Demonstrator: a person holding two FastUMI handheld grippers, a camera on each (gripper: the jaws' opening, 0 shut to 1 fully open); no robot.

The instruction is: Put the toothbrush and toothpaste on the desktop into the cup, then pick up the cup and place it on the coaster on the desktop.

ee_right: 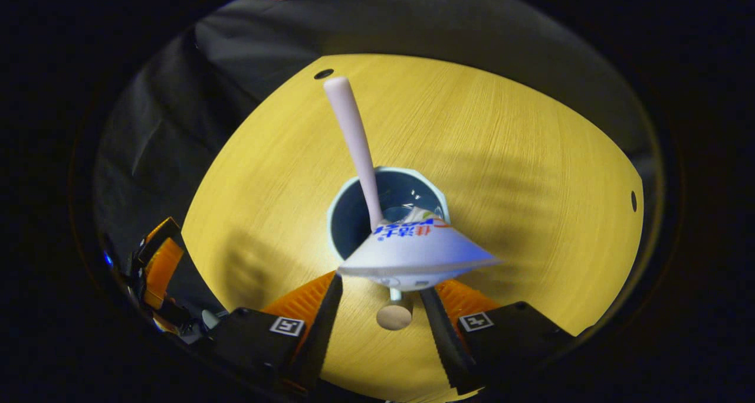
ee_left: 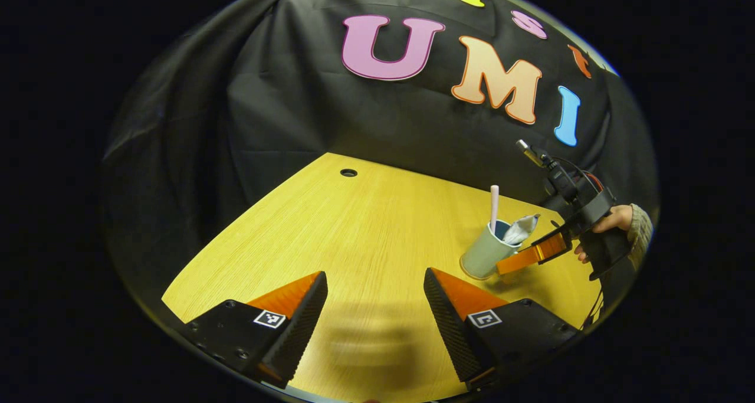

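A pale green cup (ee_left: 485, 254) stands upright on the yellow wooden desktop (ee_left: 365, 232), to the right. A pink toothbrush (ee_left: 494, 205) and a white toothpaste tube (ee_left: 521, 228) stick up out of it. My right gripper (ee_left: 534, 255), held by a hand (ee_left: 613, 218), hangs just beside the cup's rim. In the right gripper view I look down into the cup (ee_right: 354, 214); the toothbrush (ee_right: 354, 134) leans away, and the toothpaste's flat end (ee_right: 416, 251) lies just above my right gripper (ee_right: 380, 305), which is open. My left gripper (ee_left: 374, 300) is open over bare desktop.
Black cloth walls close the desk at the back and left. Small round holes sit in the desktop (ee_left: 348, 172) (ee_right: 633, 200). The left gripper's body (ee_right: 156, 270) shows at the lower left of the right gripper view. Bare wood lies left of the cup.
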